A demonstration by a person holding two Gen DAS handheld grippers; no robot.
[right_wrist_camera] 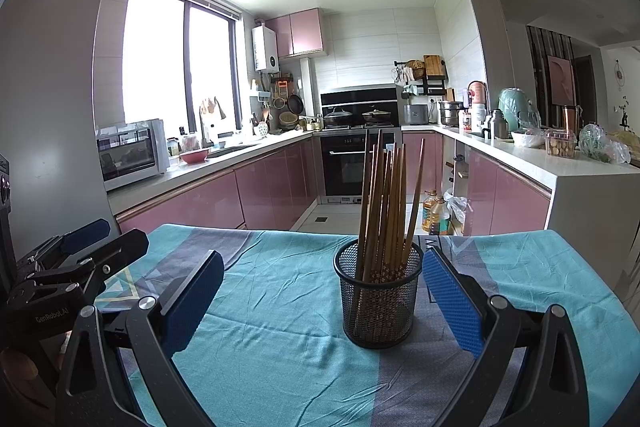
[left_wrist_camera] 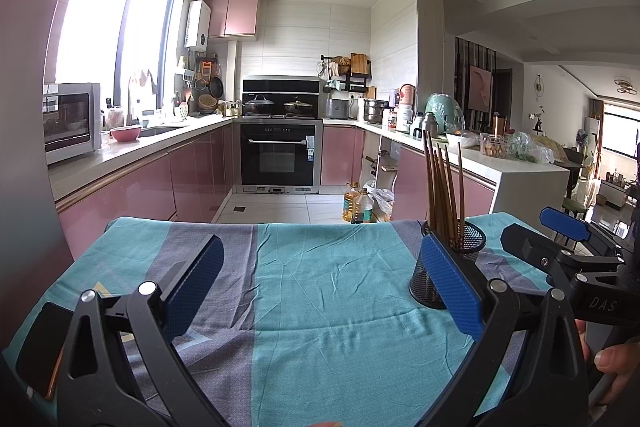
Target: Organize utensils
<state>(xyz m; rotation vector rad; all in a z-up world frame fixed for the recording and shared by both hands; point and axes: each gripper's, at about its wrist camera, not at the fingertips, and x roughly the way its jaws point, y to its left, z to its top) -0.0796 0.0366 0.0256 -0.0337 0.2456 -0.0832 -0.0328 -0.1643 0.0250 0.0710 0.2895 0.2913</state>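
Wooden chopsticks (right_wrist_camera: 384,203) stand bundled in a black mesh holder (right_wrist_camera: 378,299), tips down, tops fanned and leaning on the rim, so they look already gathered; no loose utensil shows on the cloth around the holder. The holder sits upright on a teal and grey tablecloth (right_wrist_camera: 280,307), toward the far half of the table. The right gripper (right_wrist_camera: 320,307) hangs just on the near side of the holder, jaws wide apart and holding nothing, the holder roughly between the lines of its two fingers. The left gripper (left_wrist_camera: 320,287) is off to the holder's left, jaws likewise spread and empty, its right pad overlapping the holder in its own view. Both read as idle, likely at the start or end of sorting. Left of the holder the cloth lies bare, good room to move. Beyond the holder the table's far edge is close, with floor and oil bottles (left_wrist_camera: 358,205) below; a push that way risks a tip.
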